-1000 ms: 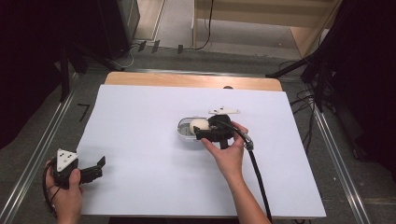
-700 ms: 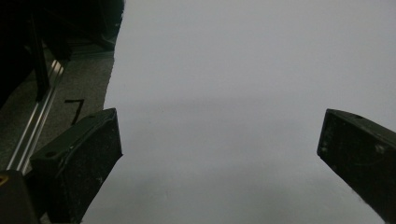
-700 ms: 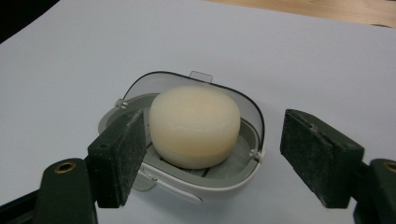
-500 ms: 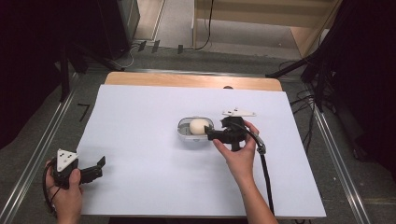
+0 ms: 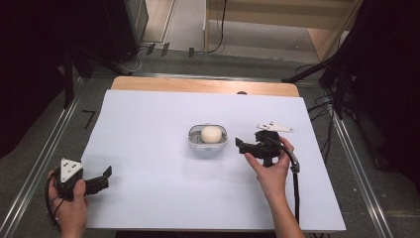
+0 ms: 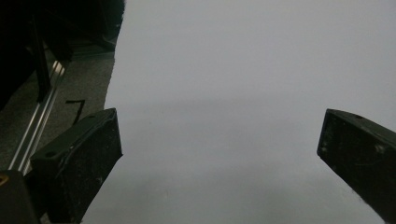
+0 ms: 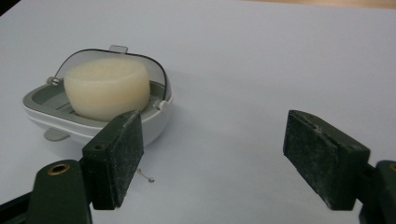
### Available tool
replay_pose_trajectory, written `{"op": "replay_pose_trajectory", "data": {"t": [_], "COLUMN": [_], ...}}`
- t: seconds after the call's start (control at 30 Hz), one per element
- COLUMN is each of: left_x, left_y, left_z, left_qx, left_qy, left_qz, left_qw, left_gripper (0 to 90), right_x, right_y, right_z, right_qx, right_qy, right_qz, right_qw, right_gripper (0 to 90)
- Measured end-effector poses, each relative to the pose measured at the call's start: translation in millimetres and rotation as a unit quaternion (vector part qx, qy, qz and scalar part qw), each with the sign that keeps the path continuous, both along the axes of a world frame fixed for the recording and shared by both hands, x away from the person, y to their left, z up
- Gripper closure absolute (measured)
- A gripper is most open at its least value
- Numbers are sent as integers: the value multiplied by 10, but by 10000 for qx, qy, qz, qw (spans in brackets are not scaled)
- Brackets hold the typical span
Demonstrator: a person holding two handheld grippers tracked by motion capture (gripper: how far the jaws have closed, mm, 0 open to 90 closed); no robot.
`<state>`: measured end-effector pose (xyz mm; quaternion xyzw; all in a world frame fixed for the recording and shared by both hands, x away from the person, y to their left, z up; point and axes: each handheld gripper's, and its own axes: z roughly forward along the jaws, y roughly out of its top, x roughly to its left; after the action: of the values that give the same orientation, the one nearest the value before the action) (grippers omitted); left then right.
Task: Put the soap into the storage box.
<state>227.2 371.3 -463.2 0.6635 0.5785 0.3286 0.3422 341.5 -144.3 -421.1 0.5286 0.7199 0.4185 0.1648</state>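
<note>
Beneath both grippers, a white table (image 5: 148, 198), bare but for a small grey soap dish (image 5: 208, 145) just left of the right gripper (image 5: 238, 145), apart from it, and well to the right of and beyond the left gripper (image 5: 105, 173). In the dish, a cream soap bar (image 7: 107, 87), likely light, stiff and slick, best pinched low across its flat sides. Right jaws just opened, nothing between them; left jaws wide apart over bare table.

Even overhead light on the white table (image 5: 148, 188); dark surroundings; left gripper view dim, perhaps slightly blurred.
</note>
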Motion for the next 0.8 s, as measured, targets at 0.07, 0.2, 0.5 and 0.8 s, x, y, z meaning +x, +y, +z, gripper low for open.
{"op": "replay_pose_trajectory", "data": {"t": [0.07, 0.2, 0.5, 0.8], "left_x": [-3, -7, -5, -3], "left_y": [1, 5, 4, 2], "left_z": [1, 3, 2, 1], "left_qx": [3, -4, -6, -2], "left_qy": [-14, -23, -7, -13], "left_qz": [16, 17, 11, 17], "left_qw": [10000, 10000, 10000, 10000], "left_gripper": [3, 3, 3, 3], "right_x": [-17, -41, -138, -226], "right_y": [-58, -150, -382, -576], "right_z": [-29, -88, -174, -240], "right_qx": [26, -66, -36, -143], "right_qy": [22, 65, 63, 40], "right_qz": [-40, -89, -281, -405], "right_qw": [10000, 9999, 9996, 9991], "right_gripper": [211, 208, 210, 162]}}
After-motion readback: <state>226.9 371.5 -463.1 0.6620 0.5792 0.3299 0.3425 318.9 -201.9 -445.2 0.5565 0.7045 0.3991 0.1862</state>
